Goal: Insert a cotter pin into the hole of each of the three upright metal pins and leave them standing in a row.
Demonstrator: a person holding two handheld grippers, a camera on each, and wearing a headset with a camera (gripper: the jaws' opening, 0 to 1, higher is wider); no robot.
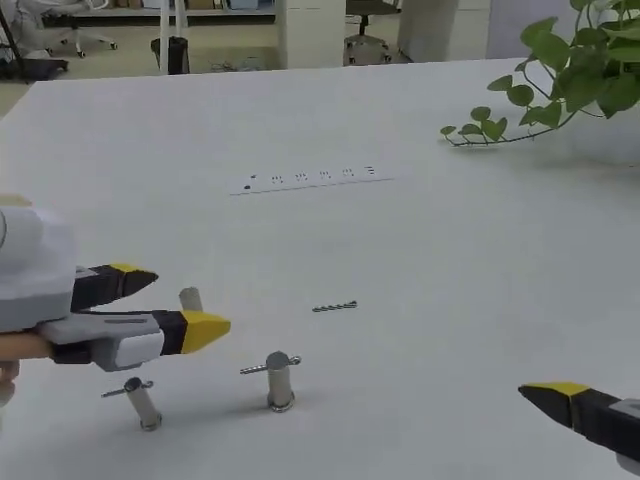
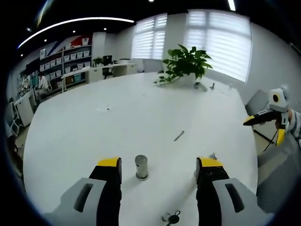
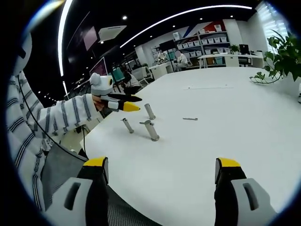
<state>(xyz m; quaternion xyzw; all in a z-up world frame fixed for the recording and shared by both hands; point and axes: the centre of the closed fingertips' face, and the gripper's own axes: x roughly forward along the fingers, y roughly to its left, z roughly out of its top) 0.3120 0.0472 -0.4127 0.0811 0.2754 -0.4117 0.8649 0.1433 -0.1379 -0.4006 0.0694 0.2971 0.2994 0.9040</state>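
Left gripper [image 2: 160, 165]: jaws wide, straddling the bare metal pin [image 2: 141, 167] without touching it. Right gripper [image 3: 162, 165]: also wide, empty, well apart from the work. Loose cotter pin [image 1: 335, 307] lies flat on the table [image 1: 450, 260], right of the bare pin.

Risks: an off-centre close could tip the bare pin. A sideways swing could topple the left fitted pin [image 1: 142, 402] or the right fitted pin [image 1: 280, 382], both near. The flat cotter pin looks awkward to pinch up. Plant [image 1: 570, 70] far off, nothing obstructs
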